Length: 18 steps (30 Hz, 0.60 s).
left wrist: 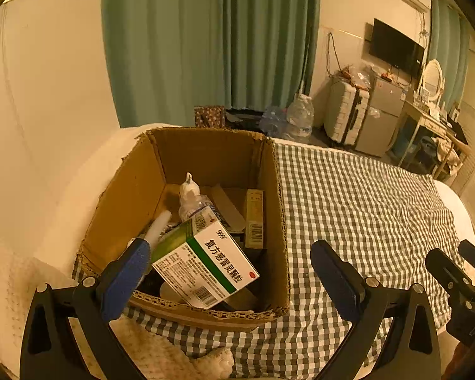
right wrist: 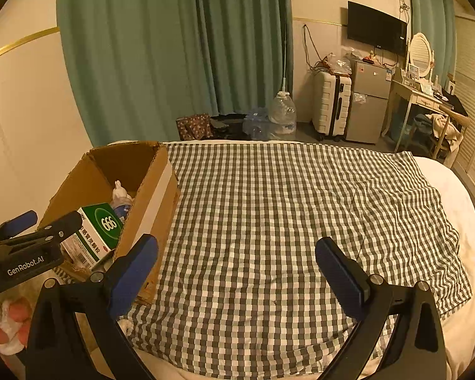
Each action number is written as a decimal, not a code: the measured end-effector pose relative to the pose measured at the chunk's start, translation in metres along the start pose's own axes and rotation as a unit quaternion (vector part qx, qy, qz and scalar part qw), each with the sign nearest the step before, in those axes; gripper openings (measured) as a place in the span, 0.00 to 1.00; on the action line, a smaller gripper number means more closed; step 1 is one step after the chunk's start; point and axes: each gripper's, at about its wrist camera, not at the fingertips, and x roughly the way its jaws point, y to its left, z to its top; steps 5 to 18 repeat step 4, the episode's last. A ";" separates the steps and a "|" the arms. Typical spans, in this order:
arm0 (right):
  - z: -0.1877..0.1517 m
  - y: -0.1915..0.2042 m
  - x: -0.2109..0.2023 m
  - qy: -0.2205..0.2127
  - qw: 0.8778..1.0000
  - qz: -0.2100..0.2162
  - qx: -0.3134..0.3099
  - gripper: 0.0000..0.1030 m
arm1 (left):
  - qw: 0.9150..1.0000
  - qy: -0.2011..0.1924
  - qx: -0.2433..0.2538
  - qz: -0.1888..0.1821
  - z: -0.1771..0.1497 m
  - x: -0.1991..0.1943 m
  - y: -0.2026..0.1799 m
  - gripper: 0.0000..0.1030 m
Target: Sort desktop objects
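Sorting looks close to finished, judged from how things lie. A cardboard box (left wrist: 186, 221) stands at the far left corner of a checked cloth (right wrist: 285, 221) spread over a bed, its left side hanging over the cloth's left edge onto the white bedding. Inside it sits a jumble of small things: a green and white medicine carton (left wrist: 202, 262) lying tilted on top, a clear bottle with a white cap (left wrist: 191, 199) upright behind it, a white tube (left wrist: 158, 224) leaning at the left, and a narrow yellow carton (left wrist: 254, 218) standing against the right wall. Darker things lie underneath, too hidden to name.

The left gripper (left wrist: 231, 272) hangs just above the near rim of the box, its blue-padded fingers spread wide with nothing between them; the left finger overlaps the box's near left corner in view, the right one stands over bare cloth outside the right wall. Whether it touches the cardboard I cannot tell.

The right gripper (right wrist: 237, 269) is also spread wide and empty, held over the middle of the cloth, well apart from the box.

From the right wrist view, the cloth from the box to its right edge and near edge carries no loose object at all. So nothing seems left to collect here; what remains, if anything, would be things outside these views, or tidying the tilted carton down into the box.
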 end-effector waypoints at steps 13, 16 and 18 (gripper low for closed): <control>0.000 -0.001 0.001 0.002 1.000 -0.003 -0.002 0.97 | 0.999 -0.027 0.015 0.013 -0.001 -0.007 -0.002 1.00; 0.000 -0.001 0.001 0.002 1.000 -0.003 -0.002 0.97 | 0.999 -0.027 0.015 0.013 -0.001 -0.007 -0.002 1.00; 0.000 -0.001 0.001 0.002 1.000 -0.003 -0.002 0.97 | 0.999 -0.027 0.015 0.013 -0.001 -0.007 -0.002 1.00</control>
